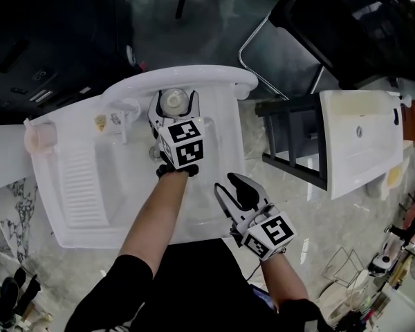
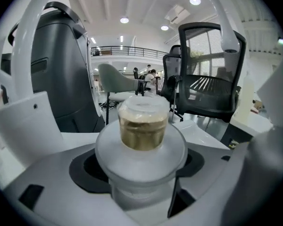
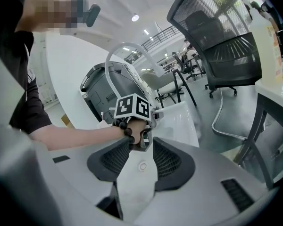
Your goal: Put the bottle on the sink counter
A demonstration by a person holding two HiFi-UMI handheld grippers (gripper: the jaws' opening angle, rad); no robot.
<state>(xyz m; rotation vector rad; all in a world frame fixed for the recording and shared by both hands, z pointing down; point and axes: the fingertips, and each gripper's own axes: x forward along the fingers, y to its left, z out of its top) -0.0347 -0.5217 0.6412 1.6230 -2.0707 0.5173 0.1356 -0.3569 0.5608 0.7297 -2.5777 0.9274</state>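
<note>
Two claws out: the left claw (image 1: 173, 104) is clamped on the bottle (image 2: 142, 128), upright over the back of the sink bench (image 1: 225, 88), while the right claw (image 1: 234, 187) hangs apart, empty. Carrying looks nearly done; set-down and release are left.

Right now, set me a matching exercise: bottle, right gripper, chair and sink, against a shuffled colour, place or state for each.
Things:
1. bottle
2. right gripper
3. chair
4. sink

Descriptions:
A. white, ribbed on one side
B. jaws apart, nothing between them
C. clamped in the left gripper
D. black, mesh back

Pairs: 1-C, 2-B, 3-D, 4-A
</note>
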